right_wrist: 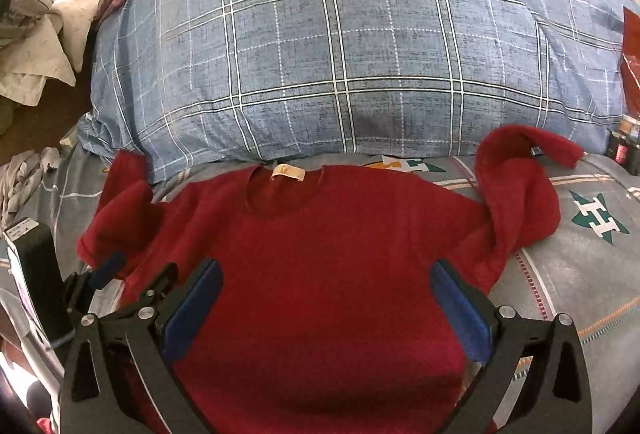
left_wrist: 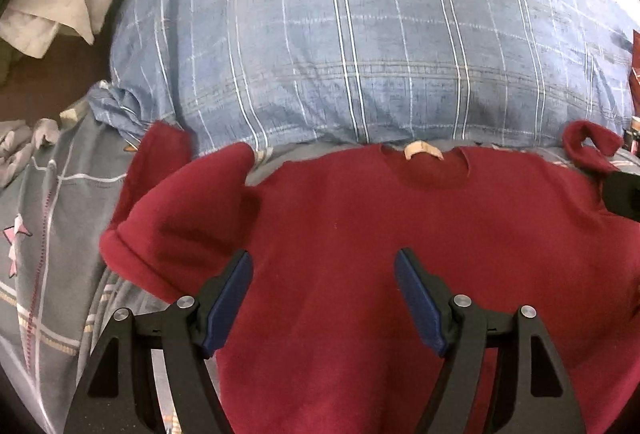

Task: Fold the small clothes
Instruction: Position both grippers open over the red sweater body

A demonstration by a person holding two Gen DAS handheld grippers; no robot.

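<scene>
A small dark red sweater [left_wrist: 360,234] lies flat on the bed, neck and tan label [left_wrist: 423,150] toward the pillow. It also shows in the right wrist view [right_wrist: 320,254]. Its left sleeve [left_wrist: 168,193] is bunched and its right sleeve [right_wrist: 520,193] is folded up and curled. My left gripper [left_wrist: 323,258] is open and empty above the sweater's left half. My right gripper [right_wrist: 326,268] is open and empty above the sweater's middle. The left gripper shows at the left of the right wrist view [right_wrist: 108,270].
A large blue checked pillow [right_wrist: 340,53] lies right behind the sweater. The grey patterned bedsheet [right_wrist: 580,274] spreads around it. Crumpled pale cloths [left_wrist: 48,5] lie far left. Small dark objects [right_wrist: 624,149] stand at the right edge.
</scene>
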